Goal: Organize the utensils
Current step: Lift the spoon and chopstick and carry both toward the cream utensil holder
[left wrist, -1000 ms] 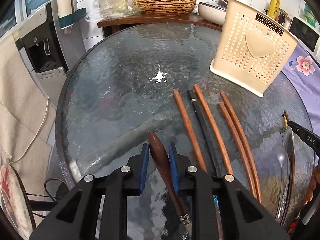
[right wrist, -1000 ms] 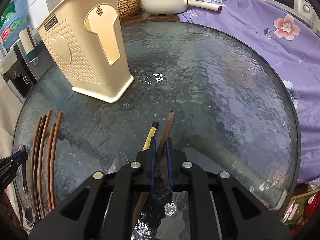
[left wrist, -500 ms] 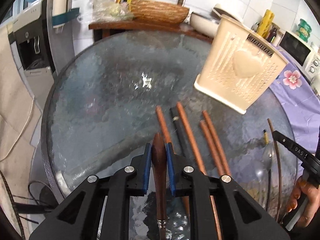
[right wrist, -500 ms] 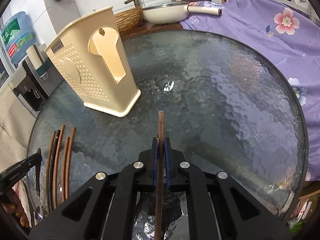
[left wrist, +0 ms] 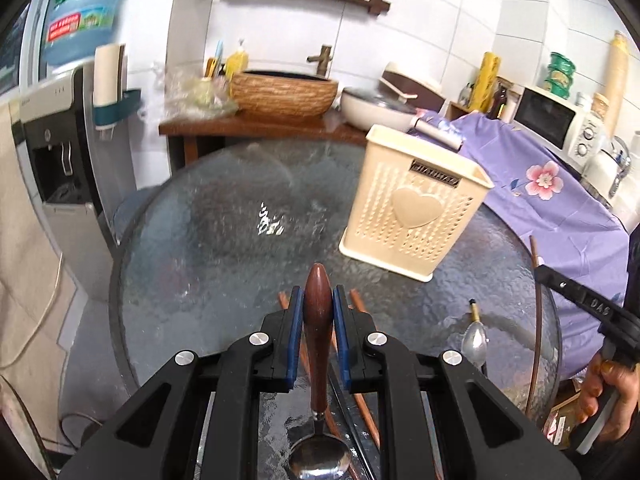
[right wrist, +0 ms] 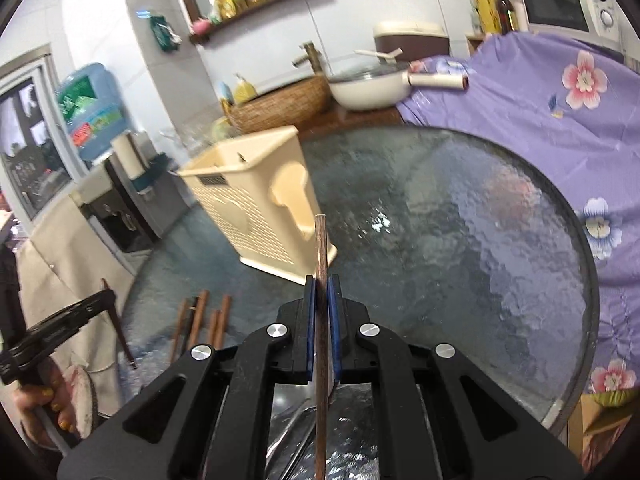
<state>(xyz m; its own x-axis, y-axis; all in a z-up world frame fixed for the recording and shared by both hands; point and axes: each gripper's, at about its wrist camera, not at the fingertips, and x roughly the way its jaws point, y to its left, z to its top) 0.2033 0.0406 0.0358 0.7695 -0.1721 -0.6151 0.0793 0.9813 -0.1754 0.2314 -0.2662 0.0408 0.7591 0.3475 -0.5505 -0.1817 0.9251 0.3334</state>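
the spoon [left wrist: 318, 320] has a dark reddish-brown wooden handle, swollen at its tip and narrowing toward a metal collar, with a shiny steel bowl at the bottom edge of the left wrist view. the left gripper [left wrist: 317, 300] is clamped on that handle, the blue pads pressing either side, so the handle tip points toward twelve o'clock and the bowl hangs toward six. the spoon is off the round glass table [left wrist: 192, 248].

the right gripper [right wrist: 321, 292] is clenched tight on a thin brown chopstick [right wrist: 321, 264], straight and dark-grained, its end poking out past the pads toward twelve o'clock and the rest running down between the black arms.

in the left view, the cream utensil basket [left wrist: 412, 216] stands upright on the table at about one o'clock from the spoon's tip, perforated, with a raised heart on its face; nothing lies between it and the spoon. more brown chopsticks [right wrist: 208, 320] lie on the glass, at nine o'clock of the right gripper in its own view. a metal spoon [left wrist: 474, 340] with a yellowish handle lies on the table at three o'clock from the left gripper. a purple flowered cloth [right wrist: 540, 120] covers things beyond the table's right rim, and a water dispenser [left wrist: 60, 152] stands off at ten o'clock in the left view.
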